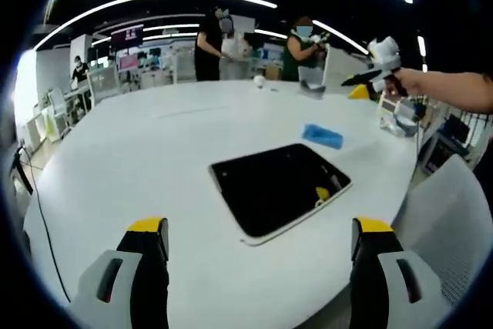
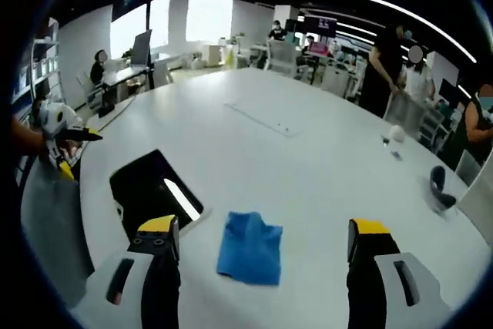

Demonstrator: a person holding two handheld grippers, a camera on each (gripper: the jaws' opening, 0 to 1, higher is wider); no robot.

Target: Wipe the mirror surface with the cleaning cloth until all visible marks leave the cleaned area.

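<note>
The mirror [image 1: 277, 186] is a dark rectangle in a thin white frame, lying flat on the white table [image 1: 154, 152] just ahead of my left gripper [image 1: 260, 236], whose jaws stand wide open and hold nothing. A small yellow spot [image 1: 323, 193] shows near its right edge. The blue cleaning cloth [image 1: 322, 135] lies crumpled beyond the mirror. In the right gripper view the cloth [image 2: 250, 246] sits between the open jaws of my right gripper [image 2: 263, 233], low over the table, with the mirror [image 2: 154, 186] to its left. A hand holds the right gripper [image 1: 377, 67] up at the far right.
Several people stand past the table's far edge [image 1: 219, 36]. A small white ball [image 2: 397, 135] and a dark curved object [image 2: 437, 182] lie on the far part of the table. A grey chair [image 1: 454, 213] stands at the table's right edge. The left gripper [image 2: 65, 140] shows at the left.
</note>
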